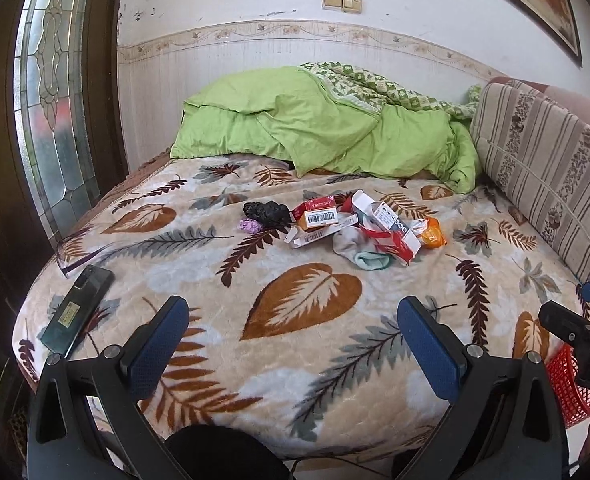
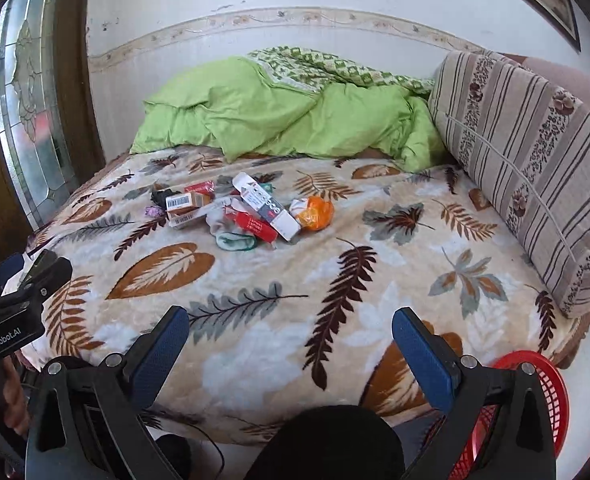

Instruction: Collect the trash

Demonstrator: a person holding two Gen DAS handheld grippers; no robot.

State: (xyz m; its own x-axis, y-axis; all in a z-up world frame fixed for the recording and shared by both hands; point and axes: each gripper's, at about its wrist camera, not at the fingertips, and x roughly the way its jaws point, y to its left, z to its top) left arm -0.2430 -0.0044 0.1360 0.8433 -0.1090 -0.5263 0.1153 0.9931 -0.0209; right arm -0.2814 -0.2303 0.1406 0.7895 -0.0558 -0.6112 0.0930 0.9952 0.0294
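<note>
**A:** Trash point(image 1: 347, 226) sits in one loose heap near the middle of the bed point(image 1: 495, 332), on the leaf-print blanket; none of it looks collected yet, as far as I can judge.

**B:** What is in the heap?

**A:** A crumpled black bag point(image 1: 266, 213) at its left edge, with a small purple wad point(image 1: 248, 225) touching it; flattened red and white cartons with barcodes point(image 1: 321, 217); a long white box point(image 2: 266, 210) lying across the top; an orange wrapper point(image 1: 433, 233) on the right; a pale sock point(image 1: 357, 254) in front, which may not be trash at all.

**B:** And the grippers?

**A:** The left gripper point(image 1: 293, 344) hangs over the near edge of the bed, blue pads spread wide with nothing between them; the right gripper point(image 2: 291, 350) is the same, fingers apart and empty; both are well short of the heap.

**B:** Where would the trash go?

**A:** A red basket point(image 2: 551, 392) stands on the floor at the near right corner of the bed, just beside the right gripper; its inside is mostly hidden, so I cannot tell whether anything lies in it.

**B:** Anything to leave alone?

**A:** A dark phone point(image 1: 79, 307) lies near the left edge of the blanket, well apart from the heap; the green duvet point(image 1: 327, 128) is bunched at the far end; I would judge the whole job still ahead, piece by piece.
</note>
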